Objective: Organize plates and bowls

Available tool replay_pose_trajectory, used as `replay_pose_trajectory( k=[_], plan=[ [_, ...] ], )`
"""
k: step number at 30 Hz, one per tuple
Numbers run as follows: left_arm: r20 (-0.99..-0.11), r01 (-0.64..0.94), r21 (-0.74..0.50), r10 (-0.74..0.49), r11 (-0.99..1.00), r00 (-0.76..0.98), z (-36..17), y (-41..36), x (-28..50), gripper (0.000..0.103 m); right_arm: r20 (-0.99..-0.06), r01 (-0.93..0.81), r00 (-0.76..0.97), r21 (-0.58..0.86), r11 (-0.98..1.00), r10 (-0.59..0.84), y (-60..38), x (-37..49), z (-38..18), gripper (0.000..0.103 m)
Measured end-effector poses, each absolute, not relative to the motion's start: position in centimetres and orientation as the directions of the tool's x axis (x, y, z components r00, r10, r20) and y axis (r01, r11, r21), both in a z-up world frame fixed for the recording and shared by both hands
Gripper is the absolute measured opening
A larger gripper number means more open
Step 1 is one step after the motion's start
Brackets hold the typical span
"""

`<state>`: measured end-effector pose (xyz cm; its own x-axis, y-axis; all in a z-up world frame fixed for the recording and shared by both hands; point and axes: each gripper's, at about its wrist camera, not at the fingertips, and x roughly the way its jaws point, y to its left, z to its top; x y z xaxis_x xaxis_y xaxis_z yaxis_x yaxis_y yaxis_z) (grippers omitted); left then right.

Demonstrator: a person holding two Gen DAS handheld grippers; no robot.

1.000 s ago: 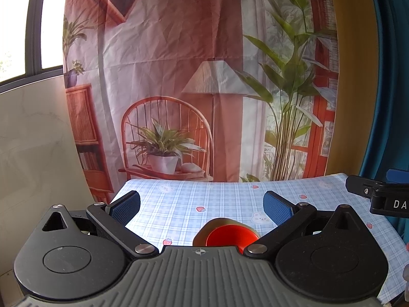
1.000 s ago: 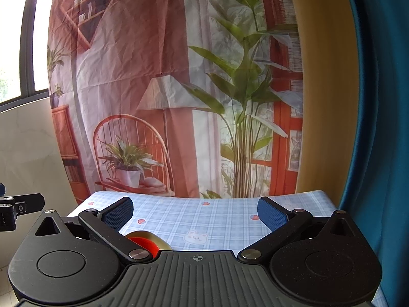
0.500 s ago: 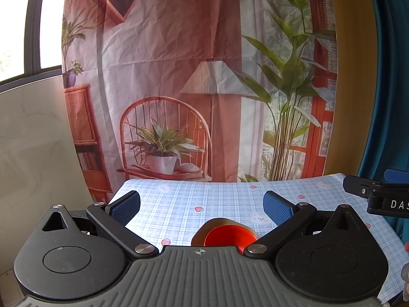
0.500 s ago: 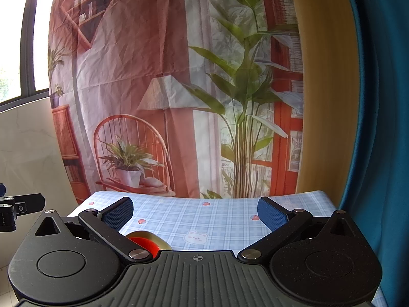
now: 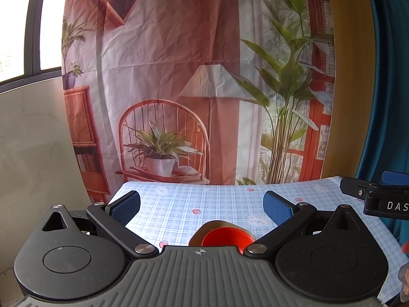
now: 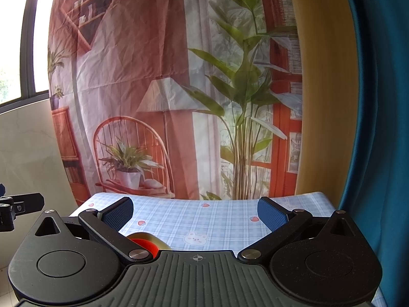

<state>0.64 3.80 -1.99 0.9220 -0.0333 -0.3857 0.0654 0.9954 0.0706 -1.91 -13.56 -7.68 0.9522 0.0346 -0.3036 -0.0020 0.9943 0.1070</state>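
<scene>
- The left gripper point(image 5: 202, 206) is held above the surface point(image 5: 219, 199), its blue-padded fingers point(image 5: 277, 208) spread wide apart with nothing between them.
- A red bowl point(image 5: 225, 236) with a tan outer wall is seen on the checked cloth, just below the gap and nearer the right-hand finger; its near part is hidden by the gripper body.
- The right gripper point(image 6: 195, 212) is likewise held with its fingers point(image 6: 272, 216) wide apart and nothing clamped.
- In the right wrist view the same bowl point(image 6: 144, 241) is seen under the left-hand finger, mostly hidden by it.
- The black tip of the right gripper is seen far to the right of the left fingers, well apart from the bowl.
- A printed backdrop point(image 5: 179, 76) hangs beyond the far edge of the surface.
</scene>
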Motion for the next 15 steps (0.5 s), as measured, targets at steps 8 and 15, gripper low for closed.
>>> replay_pose_trajectory(
  k=[8, 15],
  plan=[
    [-0.381, 0.068, 0.069, -0.037, 0.995, 0.924, -2.01, 3.75, 0.51, 0.103, -0.307, 0.000, 0.951, 0.111, 0.994, 0.034, -13.67, -2.05, -7.66, 0.103],
    [-0.375, 0.078, 0.073, -0.045, 0.994, 0.926, -2.00, 3.67, 0.40, 0.103, -0.310, 0.002, 0.950, 0.114, 0.994, 0.034, -13.83, -2.04, -7.70, 0.103]
  ],
)
